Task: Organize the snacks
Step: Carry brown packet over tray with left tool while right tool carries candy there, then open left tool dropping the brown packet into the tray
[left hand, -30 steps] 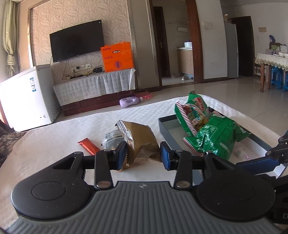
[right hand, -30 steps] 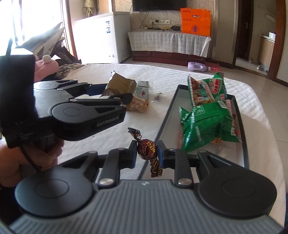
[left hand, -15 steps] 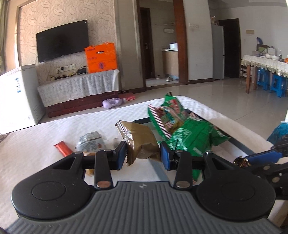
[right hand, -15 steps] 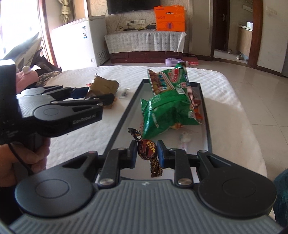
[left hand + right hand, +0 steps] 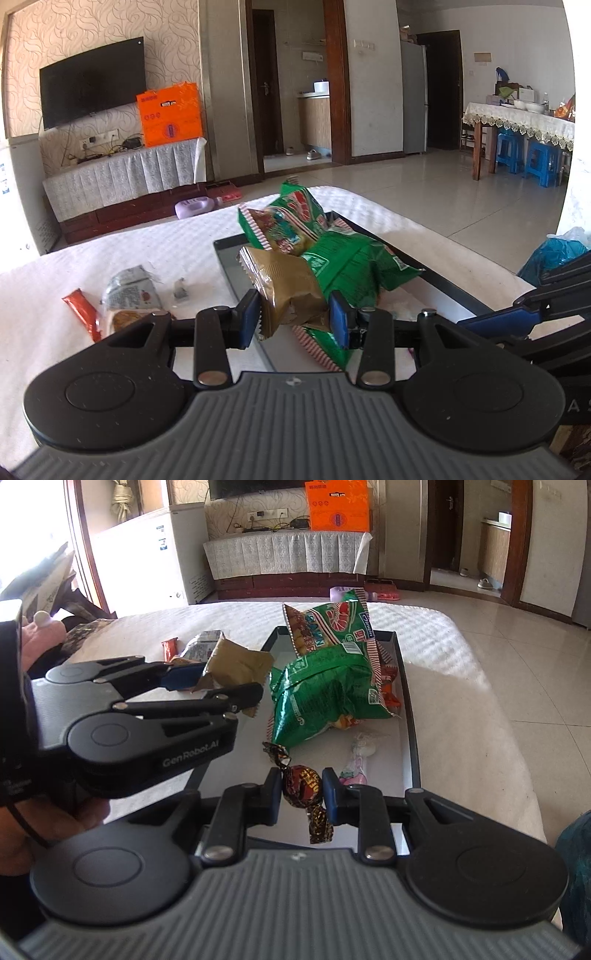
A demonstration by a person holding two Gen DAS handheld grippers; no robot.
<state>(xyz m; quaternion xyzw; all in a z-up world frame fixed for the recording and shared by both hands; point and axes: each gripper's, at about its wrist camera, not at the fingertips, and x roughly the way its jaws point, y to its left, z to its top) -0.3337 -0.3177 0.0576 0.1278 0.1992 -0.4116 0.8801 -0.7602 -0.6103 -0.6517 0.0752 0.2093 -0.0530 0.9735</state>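
Note:
My left gripper (image 5: 295, 317) is shut on a brown-gold snack packet (image 5: 284, 284) and holds it over the near left rim of the dark tray (image 5: 225, 262). In the right wrist view the same packet (image 5: 236, 661) shows between the left gripper's fingers (image 5: 184, 675). My right gripper (image 5: 302, 794) is shut on a dark red wrapped candy (image 5: 301, 784) above the tray's near end (image 5: 410, 738). Two green snack bags (image 5: 325, 694) lie in the tray, and a pink-white sweet (image 5: 358, 760) rests beside them.
On the white cloth left of the tray lie an orange-red stick pack (image 5: 83, 308), a grey sachet (image 5: 129, 288) and a small wrapper (image 5: 180, 290). A person's hand (image 5: 44, 827) holds the left gripper. A blue bag (image 5: 554, 254) sits off the table's right edge.
Both grippers have moved right toward the tray with their loads; the brown packet now hangs over the tray's left rim and the candy sits over the tray's near end.

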